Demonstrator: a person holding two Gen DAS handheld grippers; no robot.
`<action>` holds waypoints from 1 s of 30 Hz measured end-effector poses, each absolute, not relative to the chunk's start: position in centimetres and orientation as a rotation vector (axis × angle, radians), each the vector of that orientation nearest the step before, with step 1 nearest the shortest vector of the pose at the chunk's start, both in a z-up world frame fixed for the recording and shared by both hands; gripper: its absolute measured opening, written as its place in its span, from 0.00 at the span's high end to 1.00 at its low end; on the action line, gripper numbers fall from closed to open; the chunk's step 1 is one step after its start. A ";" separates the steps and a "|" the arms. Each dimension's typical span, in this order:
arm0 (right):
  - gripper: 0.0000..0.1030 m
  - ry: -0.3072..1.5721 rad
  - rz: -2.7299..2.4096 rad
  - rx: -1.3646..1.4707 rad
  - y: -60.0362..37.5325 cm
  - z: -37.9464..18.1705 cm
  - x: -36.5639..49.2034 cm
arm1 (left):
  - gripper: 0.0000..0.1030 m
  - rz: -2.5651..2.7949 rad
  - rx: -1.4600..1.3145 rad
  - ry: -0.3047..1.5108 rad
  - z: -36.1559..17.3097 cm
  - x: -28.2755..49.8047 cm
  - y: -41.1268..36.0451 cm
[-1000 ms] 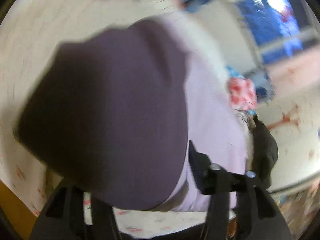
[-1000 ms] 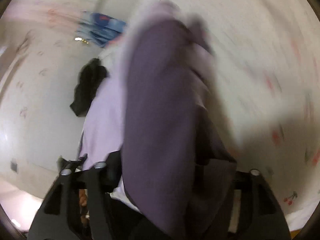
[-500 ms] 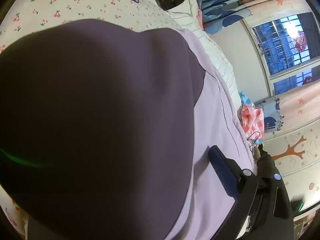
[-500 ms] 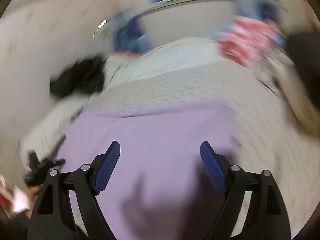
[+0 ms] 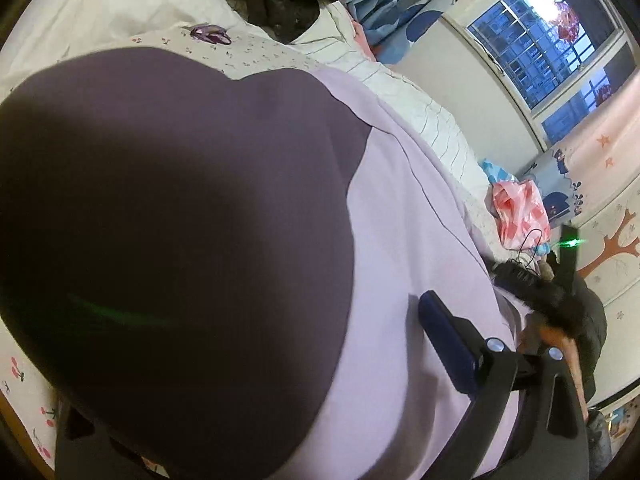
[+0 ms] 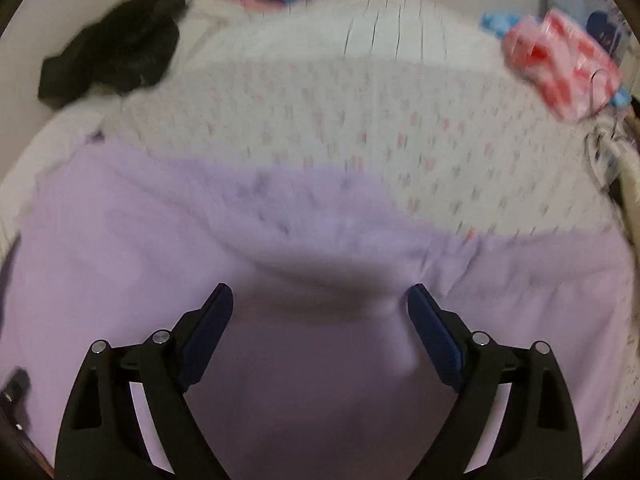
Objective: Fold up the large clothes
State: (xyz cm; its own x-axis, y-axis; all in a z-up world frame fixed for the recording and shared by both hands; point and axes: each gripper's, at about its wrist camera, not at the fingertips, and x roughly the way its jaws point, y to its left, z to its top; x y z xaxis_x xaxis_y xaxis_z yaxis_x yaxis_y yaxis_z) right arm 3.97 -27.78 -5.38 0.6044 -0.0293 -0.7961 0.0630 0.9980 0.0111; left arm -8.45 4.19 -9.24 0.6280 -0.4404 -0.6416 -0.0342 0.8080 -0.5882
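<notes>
Right tongs (image 6: 320, 312): my jaws stand wide, gripping nothing, low over the garment (image 6: 120, 280).
Left tongs (image 5: 404, 312): only one finger (image 5: 444, 340) visible; opening unclear; a dark fold covers the rest.
Garment: spread on the bed (image 6: 360, 128).

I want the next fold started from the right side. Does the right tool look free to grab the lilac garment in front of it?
Probably yes. The right tool is open, and the lilac garment lies spread on the bed directly between and beyond its fingers, with nothing over it there.
</notes>
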 end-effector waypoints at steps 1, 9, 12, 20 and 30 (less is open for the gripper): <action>0.17 0.887 -0.067 0.029 -27.1 -4.5 4.4 | 0.09 -0.249 -0.599 0.869 -9.2 -8.4 4.2; 0.07 1.001 -0.207 -0.022 -26.2 -9.5 10.2 | 0.09 -0.264 -0.539 0.828 -8.8 -9.1 3.3; 0.07 1.019 -0.154 0.047 -27.3 -8.0 8.6 | 0.09 -0.256 -0.546 0.847 -9.3 -9.1 3.8; 0.08 0.856 -0.048 -0.008 -24.4 -4.3 -3.1 | 0.09 -0.259 -0.559 0.843 -9.0 -8.4 3.7; 0.07 0.827 -0.025 -0.084 -20.4 -4.6 -11.9 | 0.06 -0.264 -0.545 0.832 -8.8 -8.8 3.4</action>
